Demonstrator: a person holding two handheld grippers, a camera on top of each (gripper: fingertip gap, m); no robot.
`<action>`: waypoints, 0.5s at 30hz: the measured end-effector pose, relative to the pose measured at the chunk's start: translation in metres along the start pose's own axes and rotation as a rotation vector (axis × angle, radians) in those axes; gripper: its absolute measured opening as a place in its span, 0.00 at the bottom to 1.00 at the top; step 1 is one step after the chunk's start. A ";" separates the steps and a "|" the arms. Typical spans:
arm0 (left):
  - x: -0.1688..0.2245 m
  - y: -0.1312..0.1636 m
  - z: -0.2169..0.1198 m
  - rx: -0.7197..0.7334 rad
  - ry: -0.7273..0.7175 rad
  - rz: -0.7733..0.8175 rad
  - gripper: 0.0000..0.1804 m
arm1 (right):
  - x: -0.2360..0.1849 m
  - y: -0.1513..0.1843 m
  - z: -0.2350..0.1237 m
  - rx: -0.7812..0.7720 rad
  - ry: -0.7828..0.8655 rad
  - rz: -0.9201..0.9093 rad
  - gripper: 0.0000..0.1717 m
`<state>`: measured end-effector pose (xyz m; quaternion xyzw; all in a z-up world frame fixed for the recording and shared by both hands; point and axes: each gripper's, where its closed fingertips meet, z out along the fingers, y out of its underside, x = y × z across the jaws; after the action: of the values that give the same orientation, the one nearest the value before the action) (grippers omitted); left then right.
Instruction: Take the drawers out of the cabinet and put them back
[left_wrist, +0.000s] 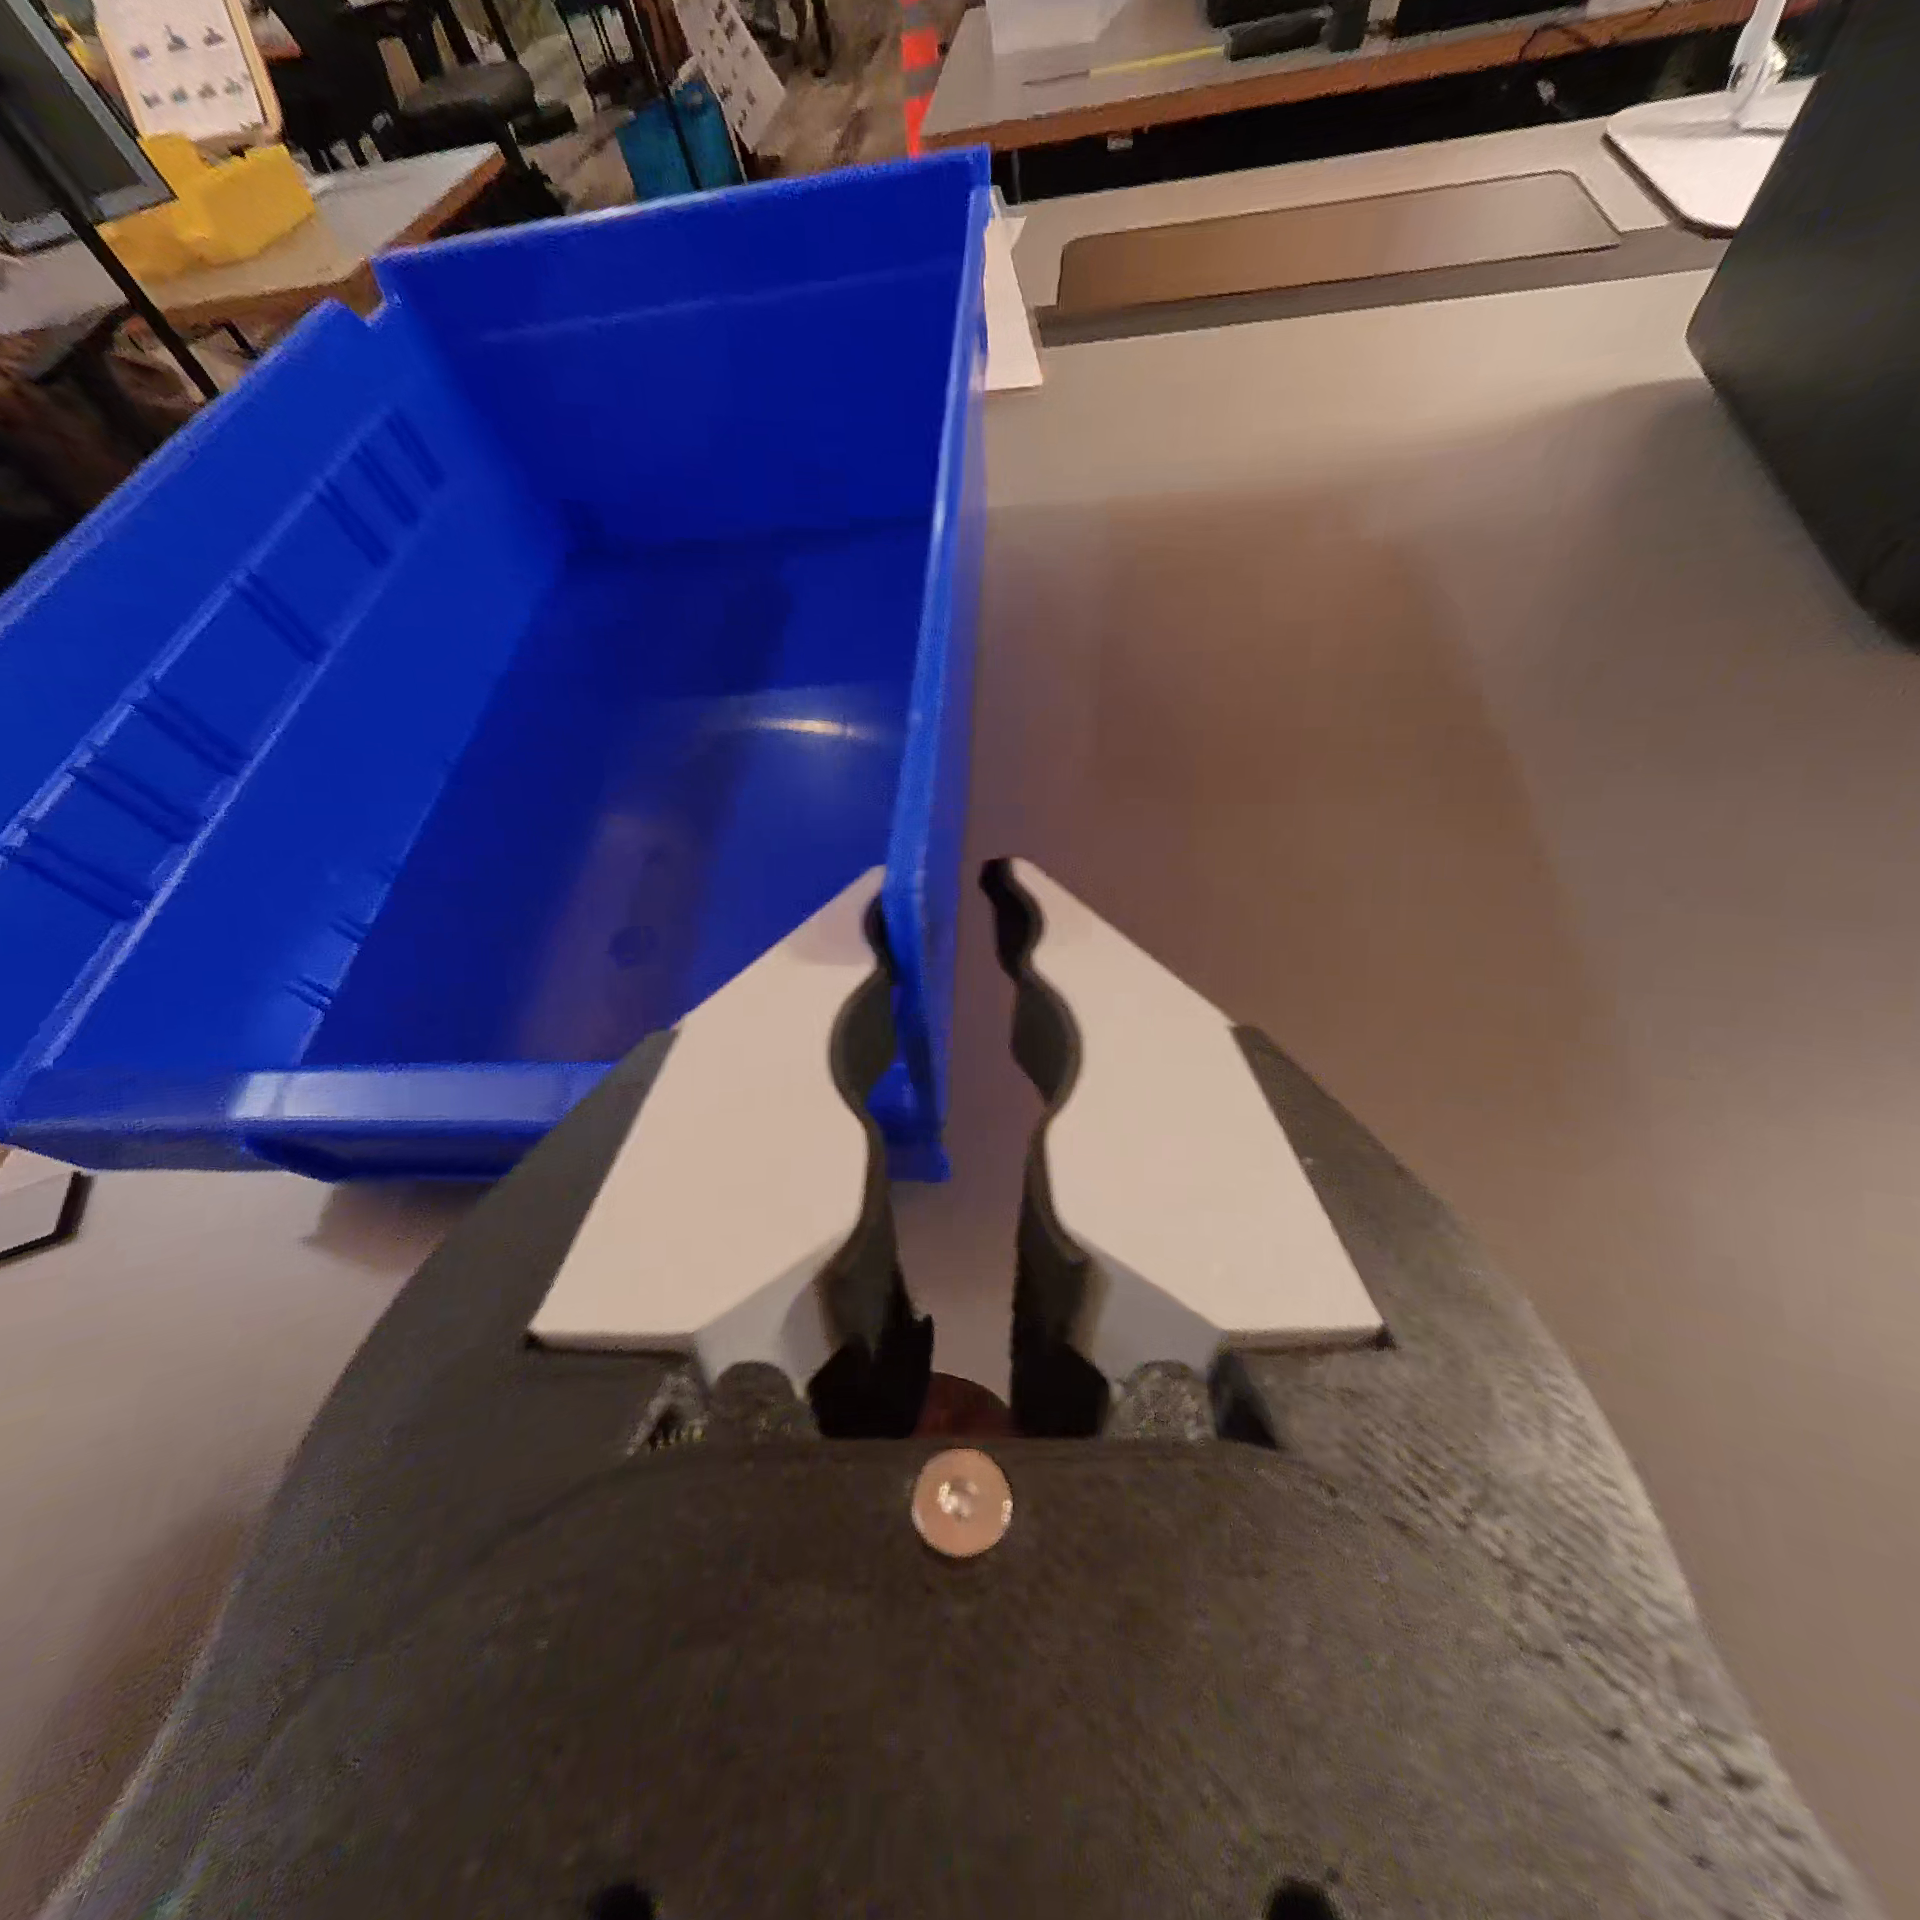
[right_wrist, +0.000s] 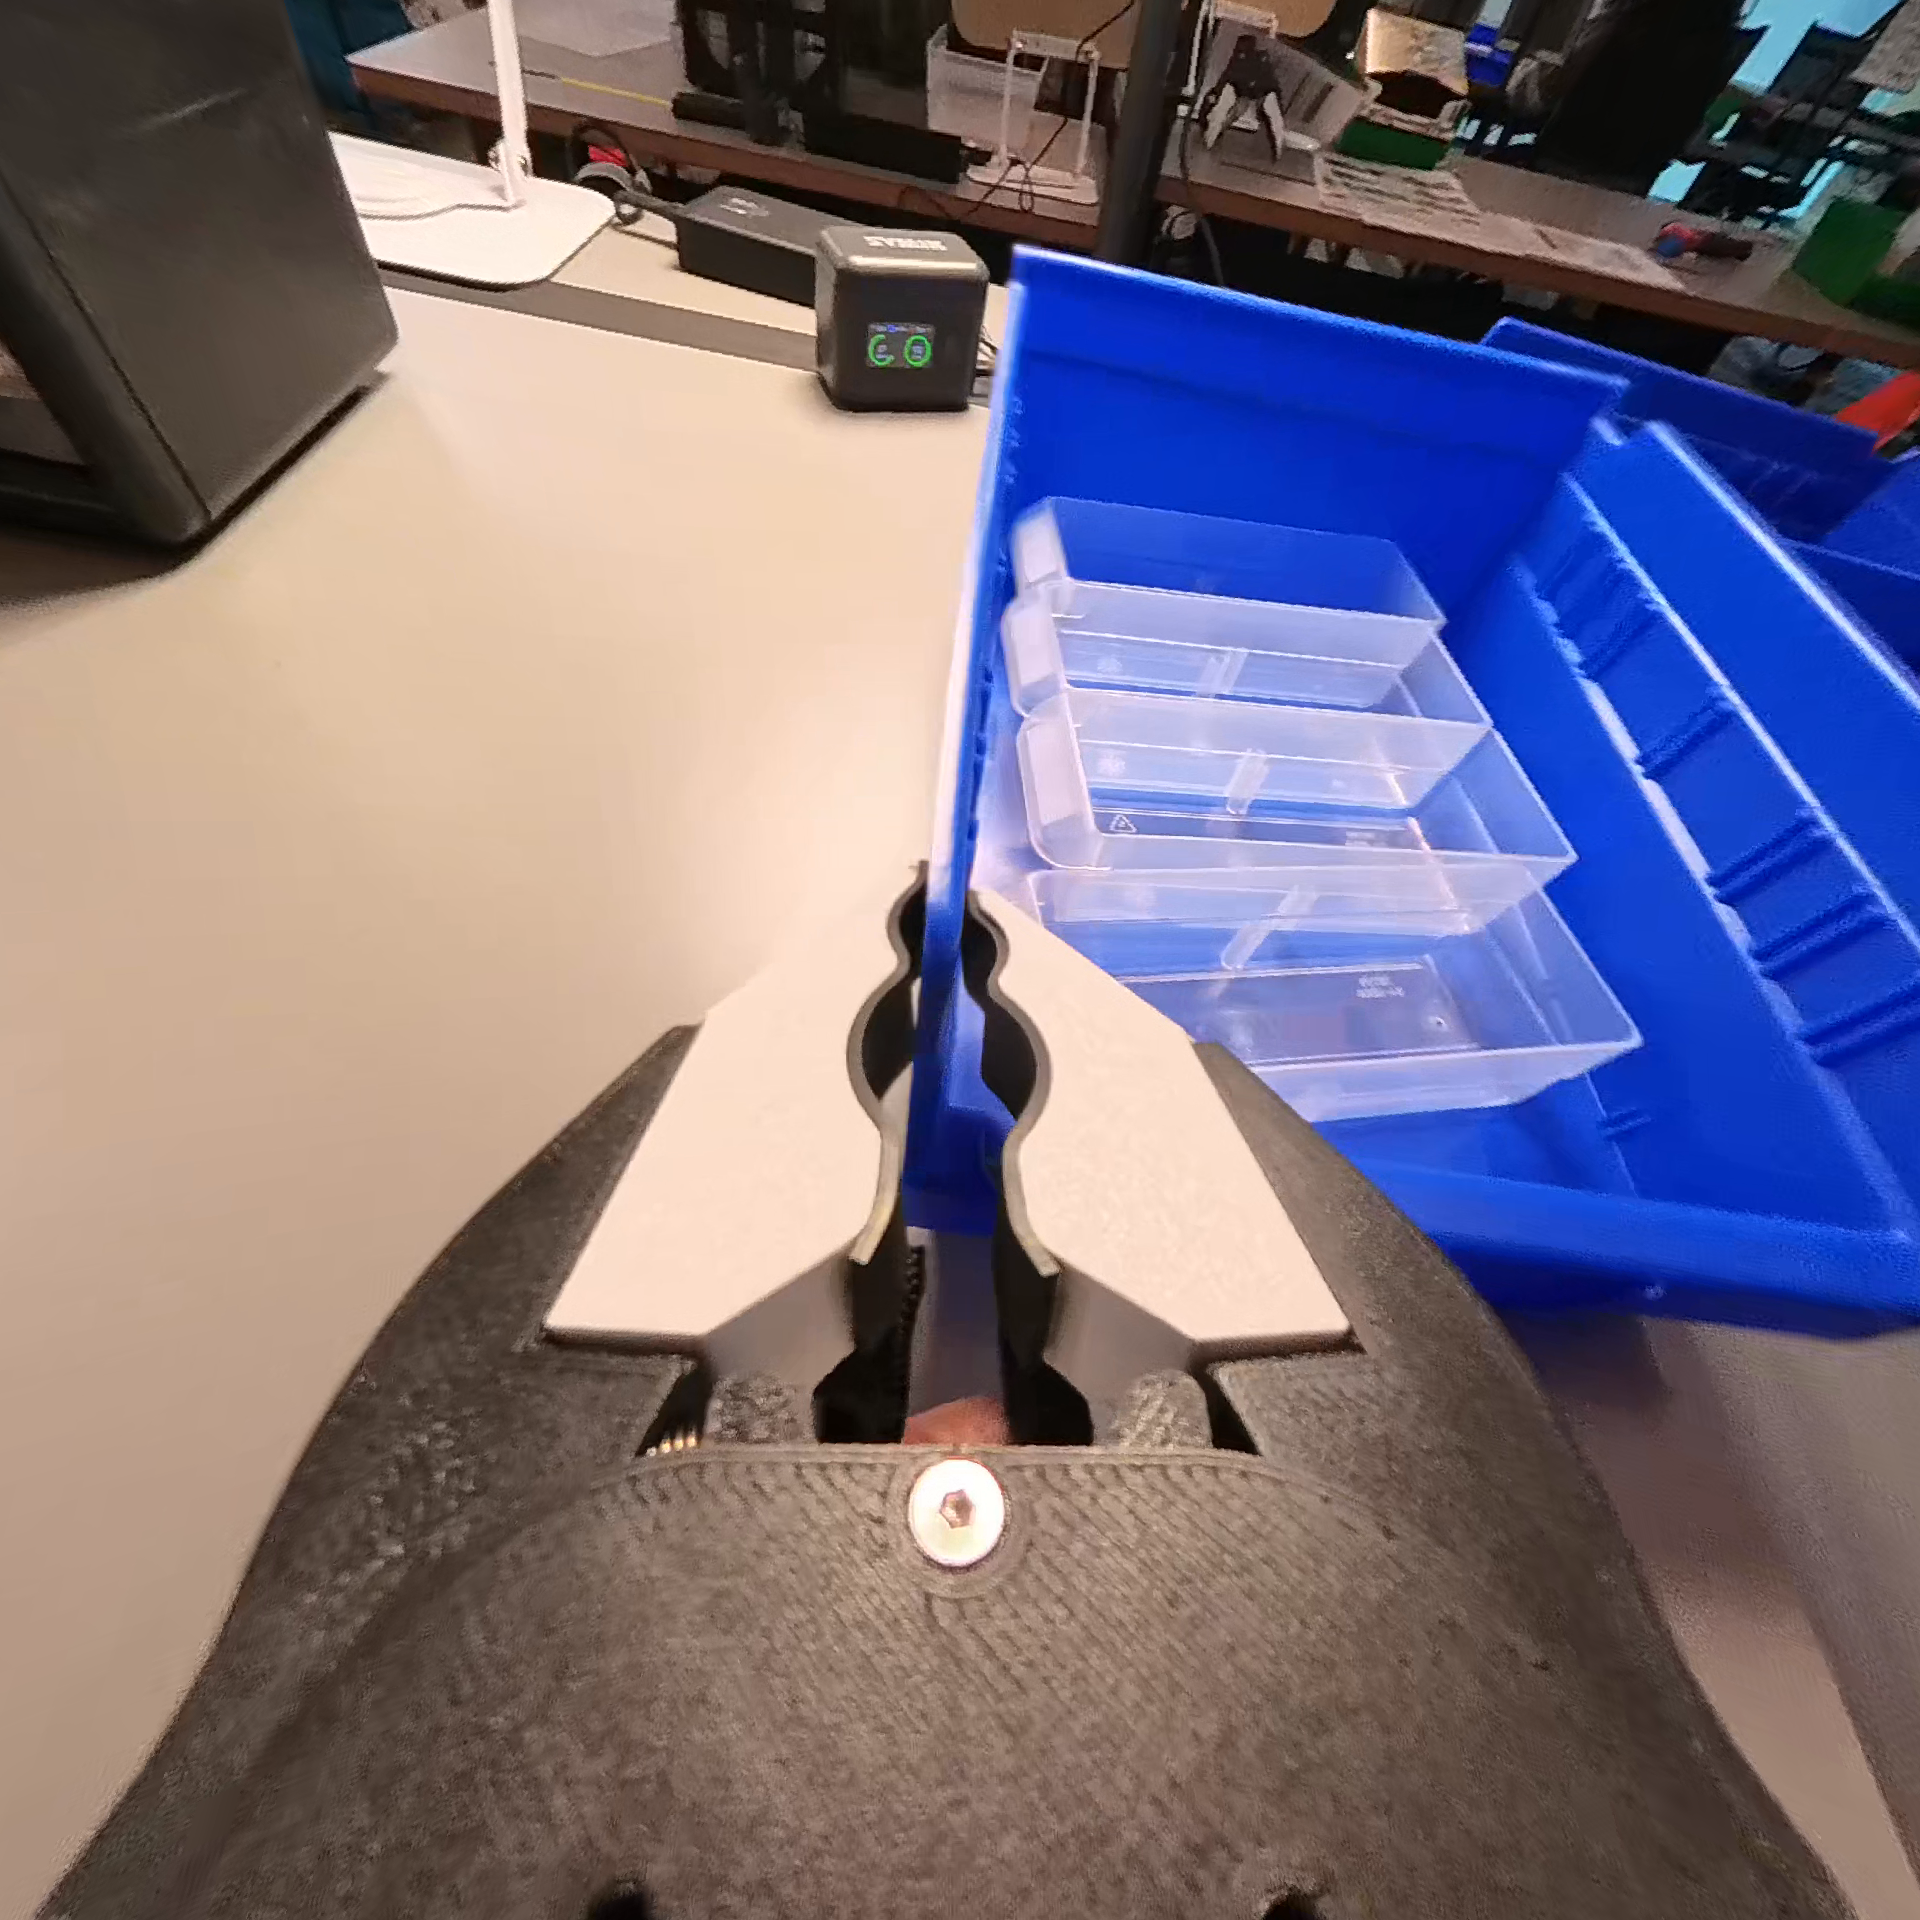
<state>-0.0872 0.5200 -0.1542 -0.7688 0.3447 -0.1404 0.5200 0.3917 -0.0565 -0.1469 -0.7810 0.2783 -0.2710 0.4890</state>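
Left tongs (left_wrist: 932, 883) straddle an empty blue bin's (left_wrist: 623, 623) wall unclamped; right tongs (right_wrist: 945, 894) pinch the drawer-filled bin (right_wrist: 1195, 395).

Workshop or lab, not a home. Long benches (right_wrist: 1351, 208) run across the top of the right wrist view, cluttered with gear, cables, wire stands. Black charger (right_wrist: 899, 317) with a lit green display sits upper centre on the grey table (right_wrist: 468, 727). Blue parts bins (right_wrist: 1714, 779) at right. In the left wrist view: yellow bins (left_wrist: 213, 203) upper left, orange cone (left_wrist: 920, 73) top centre.
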 end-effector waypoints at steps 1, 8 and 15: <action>0.001 0.000 -0.003 0.016 -0.001 0.005 0.02 | 0.002 0.002 -0.004 0.002 0.011 -0.001 0.02; 0.028 0.011 -0.041 0.082 0.120 0.087 0.02 | -0.007 0.016 -0.044 0.050 -0.091 0.024 0.02; 0.053 0.029 -0.099 0.137 0.348 0.155 0.01 | -0.041 0.027 -0.084 0.077 -0.203 -0.095 0.02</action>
<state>-0.1165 0.4082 -0.1466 -0.6670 0.4771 -0.2537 0.5129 0.2997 -0.0890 -0.1461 -0.7974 0.1796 -0.2238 0.5308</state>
